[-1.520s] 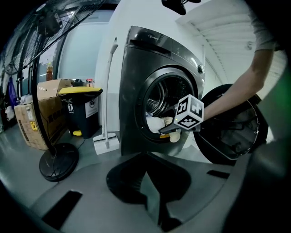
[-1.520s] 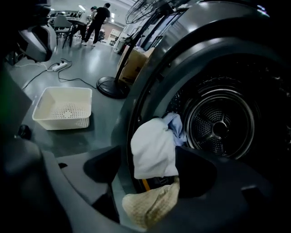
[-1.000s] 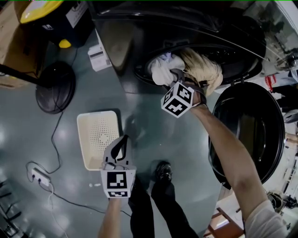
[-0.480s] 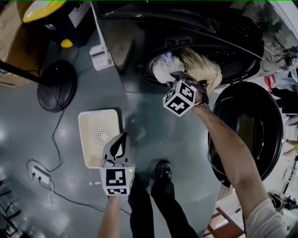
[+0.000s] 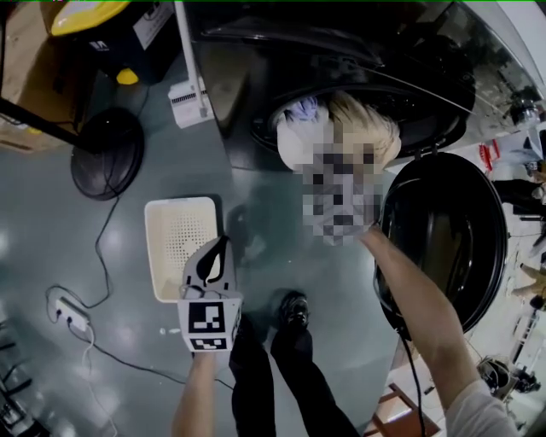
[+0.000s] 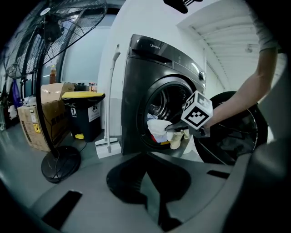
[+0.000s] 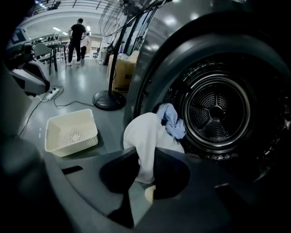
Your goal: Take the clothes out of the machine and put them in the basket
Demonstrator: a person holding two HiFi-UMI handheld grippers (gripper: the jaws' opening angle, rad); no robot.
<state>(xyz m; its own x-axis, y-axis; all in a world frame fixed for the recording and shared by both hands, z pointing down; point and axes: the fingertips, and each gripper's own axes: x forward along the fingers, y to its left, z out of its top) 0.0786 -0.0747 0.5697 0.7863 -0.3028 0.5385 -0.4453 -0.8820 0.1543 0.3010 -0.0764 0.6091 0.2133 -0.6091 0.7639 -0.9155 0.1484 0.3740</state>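
The dark washing machine (image 5: 256, 60) stands open, with clothes piled in its mouth. My right gripper (image 7: 143, 179) is shut on a white cloth (image 7: 145, 145) that hangs from the opening; a mosaic patch hides this gripper in the head view. In the left gripper view the right gripper (image 6: 172, 128) sits at the mouth beside a cream cloth (image 6: 176, 139). A light blue cloth (image 7: 172, 119) lies behind, in front of the drum (image 7: 218, 109). The cream basket (image 5: 179, 247) stands on the floor to the left. My left gripper (image 5: 223, 243) hovers over its right edge, shut on nothing.
The round machine door (image 5: 444, 239) hangs open at the right. A fan base (image 5: 107, 154), a yellow-lidded bin (image 5: 94, 26), a white brush and dustpan (image 5: 186, 101), and a power strip (image 5: 66, 314) with its cable sit on the grey floor. The person's shoe (image 5: 299, 311) is near the basket.
The right gripper has risen and drawn back from the machine's mouth with the white cloth in its jaws. The left gripper has barely shifted.
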